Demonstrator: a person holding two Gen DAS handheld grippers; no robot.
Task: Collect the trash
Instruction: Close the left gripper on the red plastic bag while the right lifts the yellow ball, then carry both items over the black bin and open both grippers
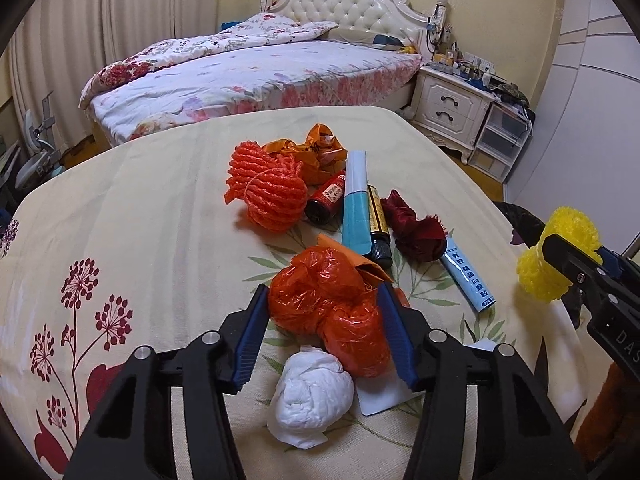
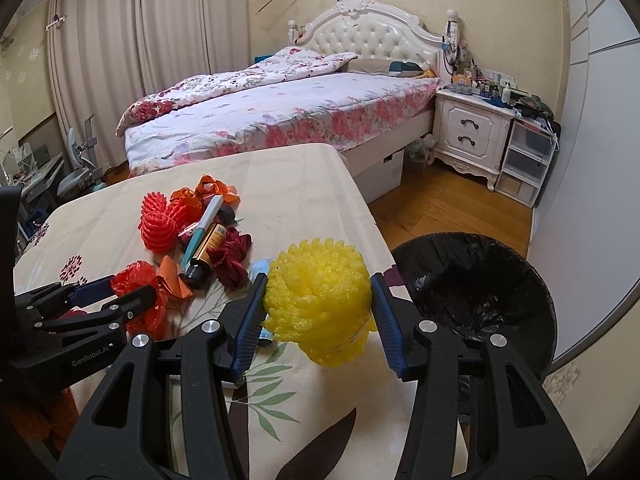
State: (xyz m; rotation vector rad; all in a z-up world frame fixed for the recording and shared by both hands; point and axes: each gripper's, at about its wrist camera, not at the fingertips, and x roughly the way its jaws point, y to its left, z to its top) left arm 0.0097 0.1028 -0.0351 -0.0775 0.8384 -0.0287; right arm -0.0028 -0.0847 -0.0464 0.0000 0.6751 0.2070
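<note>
Bedroom bin (image 2: 476, 276) shows rightward only (left tool (image 1: 322, 312) clamps orange bag (image 1: 320, 300), right tool (image 2: 318, 304) yellow foam (image 2: 320, 300)).

At the lower centre of the left view, the orange bag (image 1: 320, 300) is thin, crinkled, glossy plastic film, and the white wad (image 1: 310, 400) below it looks like soft matt paper. The tongs (image 1: 320, 334) are matt black plastic with ribbed blue pads and bright metal pins. Mid-frame in the right view, the yellow net (image 2: 320, 304) is knobbly foam mesh. The surface (image 2: 288, 200) wears smooth printed cloth. The bin (image 2: 480, 276) at right is lined with shiny black film; the floor (image 2: 440, 208) is polished wood.
</note>
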